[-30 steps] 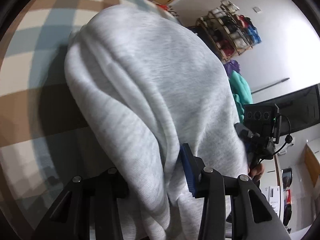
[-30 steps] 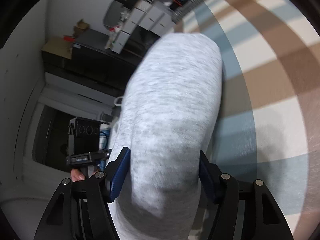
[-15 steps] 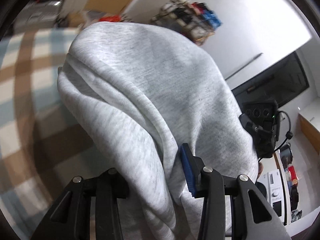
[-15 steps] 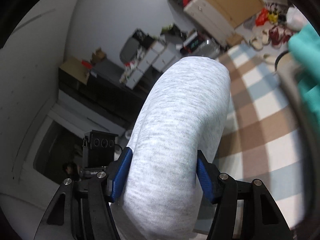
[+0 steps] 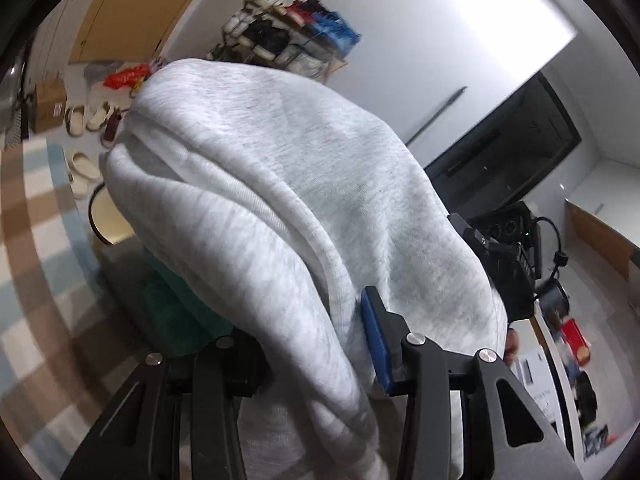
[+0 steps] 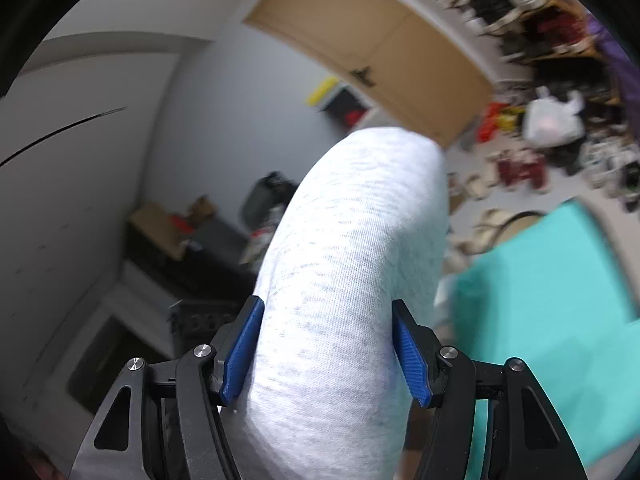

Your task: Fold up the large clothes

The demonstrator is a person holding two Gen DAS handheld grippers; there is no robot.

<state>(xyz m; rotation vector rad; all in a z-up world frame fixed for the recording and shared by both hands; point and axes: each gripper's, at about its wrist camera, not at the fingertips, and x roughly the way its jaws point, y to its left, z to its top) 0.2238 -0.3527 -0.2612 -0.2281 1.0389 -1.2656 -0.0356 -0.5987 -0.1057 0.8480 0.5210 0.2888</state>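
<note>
Grey marl knit garment (image 5: 288, 208), thick rounded folds; left gripper (image 5: 320, 344) fingers pinching it; right gripper (image 6: 328, 344) fingers clamping bulky roll.

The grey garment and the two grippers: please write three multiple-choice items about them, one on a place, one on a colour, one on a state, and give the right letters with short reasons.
1. Where does the teal cloth lie in the right wrist view?
A. right of the grey garment
B. left of it
C. on top of it

2. What colour are the pads of the right gripper?
A. red
B. blue
C. white

3. What is the state of the left gripper?
A. open and empty
B. shut on the grey garment
C. shut on a shoe

Answers: 1 A, the teal fills the right side. 2 B, both pads show blue. 3 B, grey fabric is bunched between its fingers.
</note>
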